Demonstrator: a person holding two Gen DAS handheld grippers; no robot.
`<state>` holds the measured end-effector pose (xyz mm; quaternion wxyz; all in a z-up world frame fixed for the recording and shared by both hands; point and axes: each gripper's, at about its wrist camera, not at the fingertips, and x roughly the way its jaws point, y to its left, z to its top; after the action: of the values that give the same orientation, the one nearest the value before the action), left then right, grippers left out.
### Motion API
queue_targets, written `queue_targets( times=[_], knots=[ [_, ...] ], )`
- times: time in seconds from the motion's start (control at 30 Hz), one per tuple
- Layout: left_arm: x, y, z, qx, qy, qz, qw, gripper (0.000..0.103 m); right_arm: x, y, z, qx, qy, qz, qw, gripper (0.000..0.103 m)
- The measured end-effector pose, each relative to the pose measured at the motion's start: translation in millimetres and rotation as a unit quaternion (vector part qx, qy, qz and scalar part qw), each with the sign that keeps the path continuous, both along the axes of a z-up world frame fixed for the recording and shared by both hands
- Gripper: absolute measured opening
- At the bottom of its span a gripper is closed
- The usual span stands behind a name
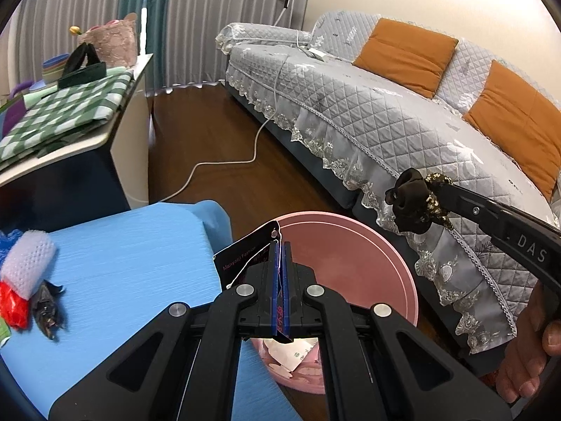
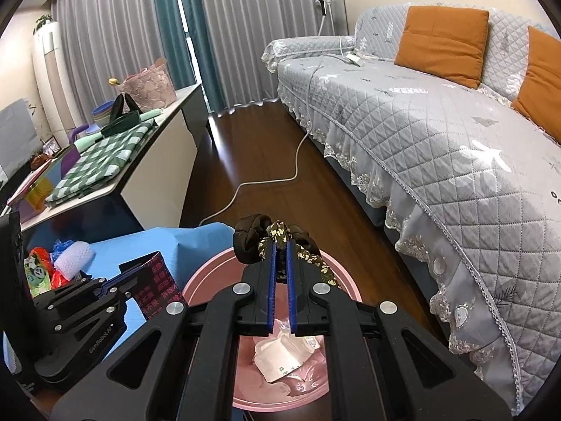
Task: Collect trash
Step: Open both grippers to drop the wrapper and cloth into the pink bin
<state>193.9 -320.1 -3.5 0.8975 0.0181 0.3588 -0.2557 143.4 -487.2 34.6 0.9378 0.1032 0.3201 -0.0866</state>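
My left gripper [image 1: 280, 245] is shut on a black clothing tag [image 1: 242, 258] with pink print, held over the near rim of the pink bin [image 1: 368, 256]. The tag also shows in the right wrist view [image 2: 154, 284]. My right gripper [image 2: 280, 245] is shut on a dark brown scrunchie with a floral ribbon [image 2: 270, 238], held above the pink bin [image 2: 326, 368]. The scrunchie shows in the left wrist view [image 1: 410, 203] to the right of the bin. White paper trash [image 2: 284, 354] lies in the bin.
A blue mat [image 1: 119, 263] carries a white foam net [image 1: 28, 259], a red wrapper [image 1: 14, 301] and a dark scrap [image 1: 47, 307]. A grey sofa [image 1: 368, 105] stands to the right, a white cable [image 1: 224, 165] crosses the wood floor, and a side table with green checked cloth [image 1: 66, 112] stands left.
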Motion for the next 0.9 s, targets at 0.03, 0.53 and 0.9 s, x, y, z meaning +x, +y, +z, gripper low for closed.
queue_targets(
  times=[0.03, 0.53, 0.9],
  knots=[
    [1, -2, -1, 0.000, 0.001, -0.002, 1.0000, 0.001, 0, 0, 0, -0.001, 0.000, 0.000, 1.000, 0.006],
    [-7, 12, 4, 0.005, 0.010, 0.002, 0.9999, 0.043, -3, 2, 7, 0.003, -0.007, -0.021, 1.000, 0.056],
    [-32, 71, 33, 0.015, -0.021, 0.039, 0.9989, 0.063, -21, 38, 28, -0.016, -0.055, 0.015, 0.998, 0.092]
  ],
)
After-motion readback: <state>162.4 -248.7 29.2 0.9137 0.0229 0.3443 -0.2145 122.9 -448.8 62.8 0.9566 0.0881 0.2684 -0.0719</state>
